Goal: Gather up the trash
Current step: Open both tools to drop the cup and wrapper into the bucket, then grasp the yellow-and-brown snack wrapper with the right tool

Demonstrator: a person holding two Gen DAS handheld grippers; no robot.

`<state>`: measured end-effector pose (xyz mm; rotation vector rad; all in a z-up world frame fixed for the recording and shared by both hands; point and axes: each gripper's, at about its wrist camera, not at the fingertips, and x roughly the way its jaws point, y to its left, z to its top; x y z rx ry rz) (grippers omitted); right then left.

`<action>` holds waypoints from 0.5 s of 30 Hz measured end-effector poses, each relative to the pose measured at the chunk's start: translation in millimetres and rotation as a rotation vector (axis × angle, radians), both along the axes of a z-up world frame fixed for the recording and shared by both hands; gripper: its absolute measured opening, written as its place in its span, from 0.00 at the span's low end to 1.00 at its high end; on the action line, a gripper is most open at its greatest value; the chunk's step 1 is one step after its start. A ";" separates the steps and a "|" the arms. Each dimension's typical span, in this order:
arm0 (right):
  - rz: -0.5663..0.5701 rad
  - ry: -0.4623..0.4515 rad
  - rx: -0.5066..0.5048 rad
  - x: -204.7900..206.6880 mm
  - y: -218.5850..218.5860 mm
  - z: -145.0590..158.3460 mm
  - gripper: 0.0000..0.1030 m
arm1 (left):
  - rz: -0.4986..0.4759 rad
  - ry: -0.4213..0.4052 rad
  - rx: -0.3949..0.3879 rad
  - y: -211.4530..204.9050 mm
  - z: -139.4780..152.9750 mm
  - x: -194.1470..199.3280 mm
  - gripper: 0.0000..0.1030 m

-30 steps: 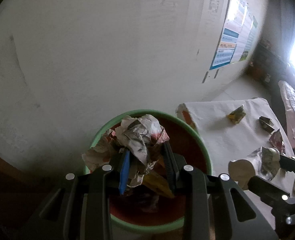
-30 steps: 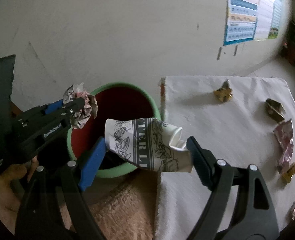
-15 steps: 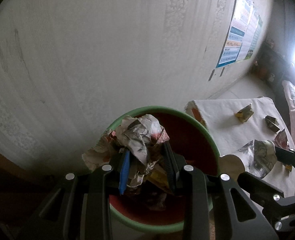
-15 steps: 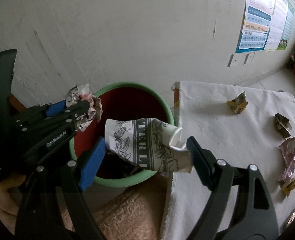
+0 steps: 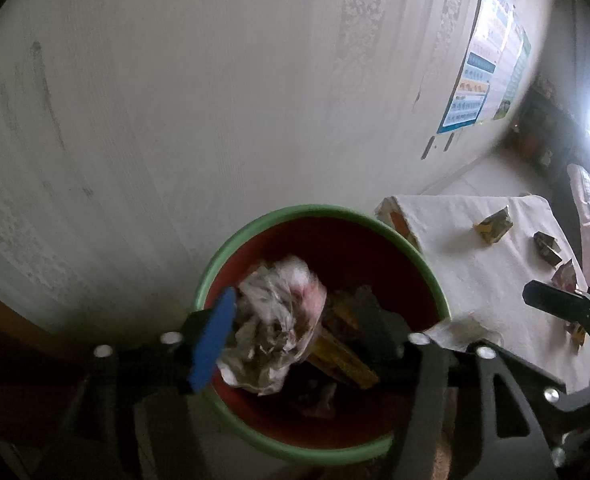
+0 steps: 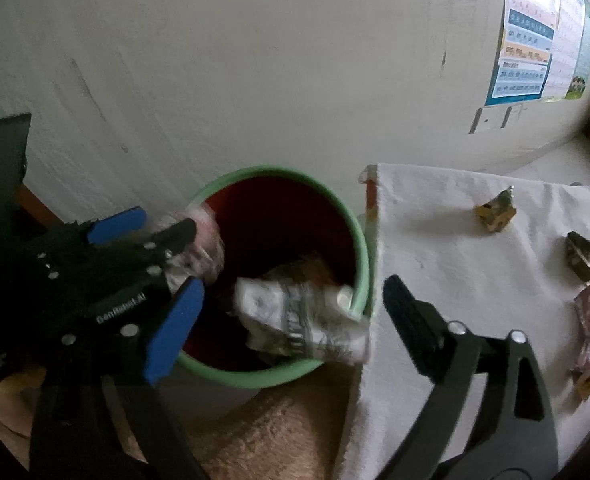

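Against the pale wall, both grippers' jaws are opening over the green bin [image 6: 365,264]: the left gripper [image 5: 301,336] lets its crumpled wad [image 5: 275,320] go, the right gripper [image 6: 291,320] drops the printed paper cup [image 6: 303,322], which a second ago was clamped, while wrappers [image 6: 495,214] wait on the white cloth [image 6: 435,240].

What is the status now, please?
Both jaws opening over bin. Left gripper: paper wad dropping, no grip. Right gripper: crushed cup loose at the rim. Wrappers left on cloth. Nothing in the way.
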<state>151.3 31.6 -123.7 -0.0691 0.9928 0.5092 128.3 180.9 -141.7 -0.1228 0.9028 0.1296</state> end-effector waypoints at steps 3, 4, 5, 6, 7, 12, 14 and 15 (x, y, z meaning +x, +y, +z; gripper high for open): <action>-0.005 0.011 0.025 -0.1 -3.0 -0.6 0.89 | 0.001 0.002 0.004 -0.4 0.3 -0.6 0.63; -0.013 0.010 0.027 -0.3 -6.5 -0.7 0.89 | 0.002 0.002 0.003 -0.2 1.2 -0.9 0.63; -0.026 0.010 0.029 -0.3 -12.1 -1.2 0.89 | 0.002 0.002 0.002 -0.9 1.5 -1.1 0.63; -0.044 0.013 0.032 -0.3 -20.4 -2.1 0.89 | 0.001 0.002 0.001 -1.1 1.9 -0.9 0.64; -0.061 0.015 0.033 -0.6 -28.5 -3.0 0.89 | -0.001 0.001 0.000 -2.2 2.0 -0.6 0.64; -0.287 0.017 0.008 -4.4 -118.8 -13.4 0.89 | -0.022 -0.003 0.002 -10.9 3.4 2.1 0.64; -0.433 0.018 -0.025 -5.5 -173.4 -20.7 0.89 | -0.037 -0.005 0.000 -17.7 4.3 2.6 0.64; -0.512 0.025 -0.048 -6.5 -203.6 -25.5 0.89 | -0.044 -0.005 0.001 -20.7 4.9 2.4 0.64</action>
